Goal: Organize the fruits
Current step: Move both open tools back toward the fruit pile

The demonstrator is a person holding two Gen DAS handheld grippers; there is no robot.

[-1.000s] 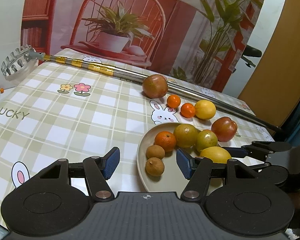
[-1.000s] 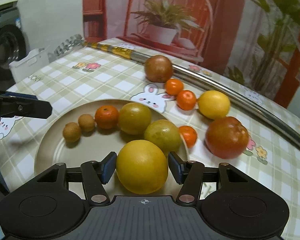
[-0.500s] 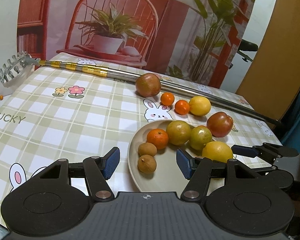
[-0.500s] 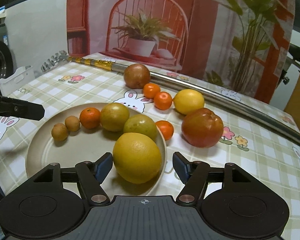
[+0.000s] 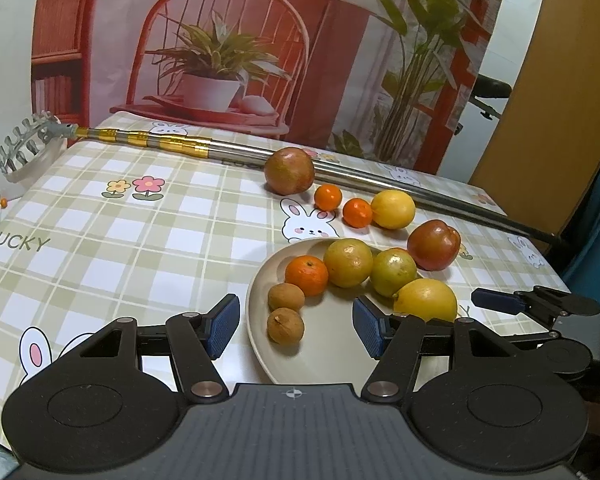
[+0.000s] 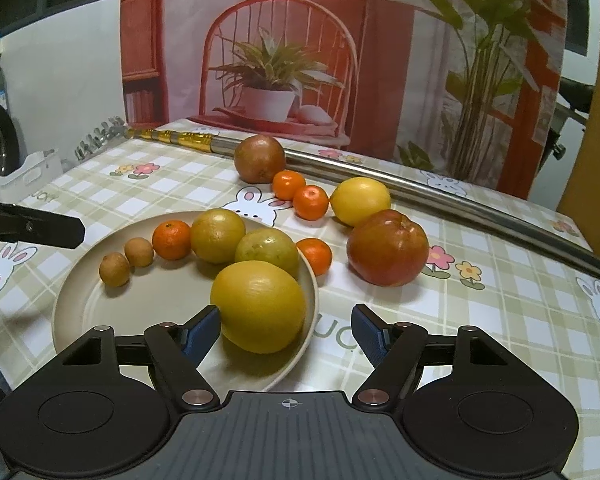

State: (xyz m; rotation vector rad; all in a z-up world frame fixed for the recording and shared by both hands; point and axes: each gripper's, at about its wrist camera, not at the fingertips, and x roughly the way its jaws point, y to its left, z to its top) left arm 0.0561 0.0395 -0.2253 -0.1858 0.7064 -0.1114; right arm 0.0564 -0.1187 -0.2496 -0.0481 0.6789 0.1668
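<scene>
1. Our right gripper [image 6: 286,330] is spread wide and holds nothing. The big lemon [image 6: 260,306] sits on the plate [image 6: 80,300] at its near right rim, just ahead of our left pad and clear of the jaws.
2. Our left gripper [image 5: 296,326] is spread too, also empty, hovering over the plate's near left edge with the two small brown fruits [image 5: 286,326] just ahead.
3. The plate holds a curved row: brown fruits, a tangerine [image 6: 172,240], two greenish oranges [image 6: 218,236], then the big lemon.
4. Loose on the cloth [image 6: 500,320] are a red fruit [image 6: 388,254], a second lemon [image 6: 360,201], two tangerines [image 6: 300,194], one tangerine [image 6: 315,255] touching the plate's far rim, and a brownish fruit [image 6: 260,159] against the metal pole [image 6: 440,190].
5. We judge the red fruit the likely next pick: it lies ahead and right of our right gripper, the nearer one. It is roundish, so no axis matters; our jaws look wide enough.
</scene>
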